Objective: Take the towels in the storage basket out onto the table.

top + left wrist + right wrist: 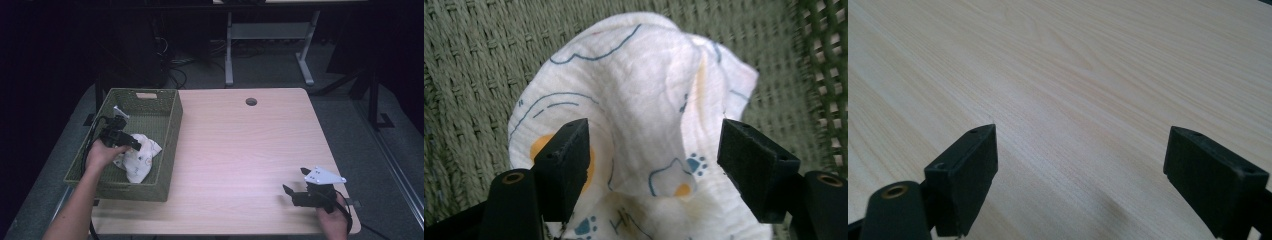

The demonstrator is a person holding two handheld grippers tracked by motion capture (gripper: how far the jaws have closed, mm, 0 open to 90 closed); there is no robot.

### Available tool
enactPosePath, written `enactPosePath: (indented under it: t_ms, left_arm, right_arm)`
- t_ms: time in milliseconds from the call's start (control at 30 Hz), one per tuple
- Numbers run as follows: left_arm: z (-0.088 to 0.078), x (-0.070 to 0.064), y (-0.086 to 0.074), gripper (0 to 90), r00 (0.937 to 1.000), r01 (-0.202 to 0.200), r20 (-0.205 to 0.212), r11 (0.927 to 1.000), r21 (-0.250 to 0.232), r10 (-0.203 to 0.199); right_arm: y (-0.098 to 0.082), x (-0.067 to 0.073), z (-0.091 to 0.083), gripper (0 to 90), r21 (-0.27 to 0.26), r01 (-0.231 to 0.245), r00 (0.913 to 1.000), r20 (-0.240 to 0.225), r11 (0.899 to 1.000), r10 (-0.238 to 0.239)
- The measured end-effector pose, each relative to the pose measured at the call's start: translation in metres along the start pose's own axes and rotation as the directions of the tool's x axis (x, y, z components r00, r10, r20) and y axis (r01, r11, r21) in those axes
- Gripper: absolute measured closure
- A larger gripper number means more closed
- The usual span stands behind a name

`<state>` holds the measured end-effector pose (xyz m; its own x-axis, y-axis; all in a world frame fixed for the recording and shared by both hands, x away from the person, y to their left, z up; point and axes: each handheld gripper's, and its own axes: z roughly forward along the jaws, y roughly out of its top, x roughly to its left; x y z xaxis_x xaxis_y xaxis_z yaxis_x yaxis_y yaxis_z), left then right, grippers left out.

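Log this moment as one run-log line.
left gripper: jaws open around cloth in basket | right gripper: jaws open, empty, over table

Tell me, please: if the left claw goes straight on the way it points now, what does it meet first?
Most likely the white printed cloth in the green basket. The left claw is open with the cloth bulging up between its jaws, apparently not yet pressed. The woven basket floor lies behind it.

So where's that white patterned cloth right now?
The white patterned cloth lies crumpled inside the green woven basket at the table's left edge in the high view, and the left gripper has its open fingers on either side of it.
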<state>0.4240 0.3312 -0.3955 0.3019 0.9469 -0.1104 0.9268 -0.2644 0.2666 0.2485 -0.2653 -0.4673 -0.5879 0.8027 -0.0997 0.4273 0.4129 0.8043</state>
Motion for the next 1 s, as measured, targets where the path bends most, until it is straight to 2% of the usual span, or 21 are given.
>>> enactPosePath:
  t_ms: [200, 300, 467, 733, 1000]
  left_arm:
    - [0.010, -0.002, 0.003, 32.0, 0.9999, 0.012, -0.011, 0.9985, 0.054, -0.012]
    - [0.016, -0.004, 0.006, 37.1, 0.9976, 0.002, -0.069, 0.9949, 0.101, 0.005]
    - [0.024, -0.003, 0.006, 39.9, 0.9961, -0.002, -0.087, 0.9895, 0.145, 0.015]
    - [0.029, -0.006, 0.005, 48.9, 0.9922, -0.029, -0.114, 0.9855, 0.167, 0.048]
    - [0.028, -0.010, 0.004, 67.2, 0.9908, -0.033, -0.124, 0.9855, 0.166, 0.054]
  right_arm:
    - [0.000, -0.001, 0.000, 13.7, 0.000, 0.001, 1.0000, 0.000, 1.000, -0.001]
    - [0.000, 0.000, 0.000, 13.7, 0.000, -0.001, 1.0000, -0.001, 1.000, 0.001]
    - [0.000, -0.001, -0.001, 13.7, -0.003, 0.000, 1.0000, 0.001, 1.000, 0.000]
    - [0.000, 0.000, -0.001, 13.7, -0.002, 0.000, 1.0000, 0.000, 1.000, 0.000]
    - [0.000, 0.000, -0.001, 13.7, -0.002, 0.001, 1.0000, -0.001, 1.000, -0.001]
